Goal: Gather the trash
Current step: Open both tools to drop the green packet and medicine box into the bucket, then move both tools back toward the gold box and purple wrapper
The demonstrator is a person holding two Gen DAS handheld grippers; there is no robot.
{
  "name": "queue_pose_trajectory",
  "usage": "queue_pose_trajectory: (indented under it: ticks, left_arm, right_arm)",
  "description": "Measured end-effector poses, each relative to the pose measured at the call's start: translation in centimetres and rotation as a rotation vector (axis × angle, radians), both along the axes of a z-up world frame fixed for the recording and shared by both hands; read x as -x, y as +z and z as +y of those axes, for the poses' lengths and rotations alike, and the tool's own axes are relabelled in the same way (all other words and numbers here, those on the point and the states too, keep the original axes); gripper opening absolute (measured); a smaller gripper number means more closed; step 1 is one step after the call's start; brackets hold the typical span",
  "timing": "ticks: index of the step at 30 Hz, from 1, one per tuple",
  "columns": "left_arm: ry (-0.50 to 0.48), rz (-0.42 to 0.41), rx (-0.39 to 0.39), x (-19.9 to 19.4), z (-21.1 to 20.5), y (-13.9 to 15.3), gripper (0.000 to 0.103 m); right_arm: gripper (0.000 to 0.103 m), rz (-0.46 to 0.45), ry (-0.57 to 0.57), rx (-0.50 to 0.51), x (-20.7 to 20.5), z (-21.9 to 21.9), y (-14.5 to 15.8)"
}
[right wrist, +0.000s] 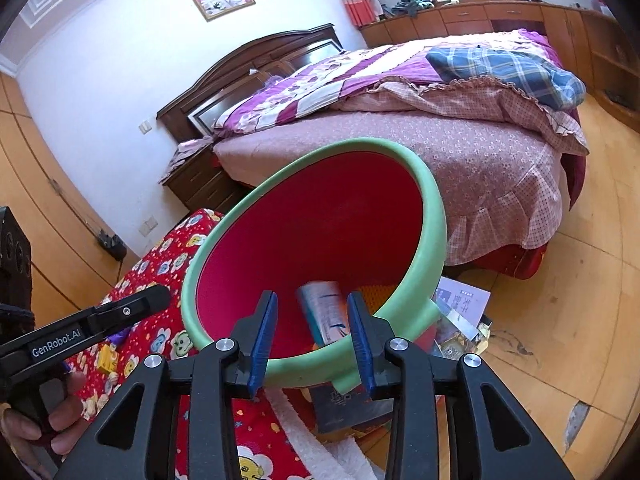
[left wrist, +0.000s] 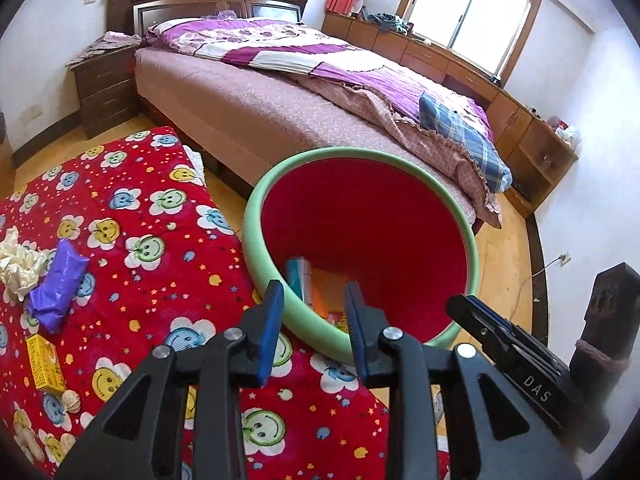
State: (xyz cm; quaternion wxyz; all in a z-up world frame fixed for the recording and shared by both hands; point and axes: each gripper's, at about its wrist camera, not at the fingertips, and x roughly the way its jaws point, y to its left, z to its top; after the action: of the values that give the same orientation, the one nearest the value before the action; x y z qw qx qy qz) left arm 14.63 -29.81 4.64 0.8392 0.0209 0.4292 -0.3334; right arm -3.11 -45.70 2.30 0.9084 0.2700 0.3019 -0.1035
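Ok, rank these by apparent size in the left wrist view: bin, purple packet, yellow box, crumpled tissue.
1. bin
2. purple packet and crumpled tissue: alike, and the tissue is cut off at the frame edge, so unranked
3. yellow box

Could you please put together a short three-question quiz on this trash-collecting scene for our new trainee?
1. True or false: both claws, the left claw and the right claw, are open and hold nothing.
2. The red bin with the green rim is: A) empty B) already holding some items C) lidded.
3. Fill in: on the red smiley-print quilt lie a crumpled white tissue, a purple plastic packet and a small ______ box.

Key: 1 true; 2 B, a blue-and-white packet shows inside; 3 yellow.
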Motion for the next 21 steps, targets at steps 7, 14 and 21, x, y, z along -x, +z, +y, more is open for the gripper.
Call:
queue_pose_trajectory:
  ticks: [7,14,21]
  left_arm:
    - [0.016,-0.025,-0.003,1.1,1.6,0.8,0.032]
    - [0.066,-0.032,0.003,2.3,4.9,1.5,0.032]
    - [0.144,-0.033,0.002,2.9,9.0,1.9,0.032]
  right_arm:
    - [0.039,-0.018,0.02,0.013,0.6,1.1,1.1]
    - [0.043,-0.028,0.062,0.019,1.0,3.1,2.0]
    - [0.045,-0.03,0.12,0.033,0.9,5.7,2.6]
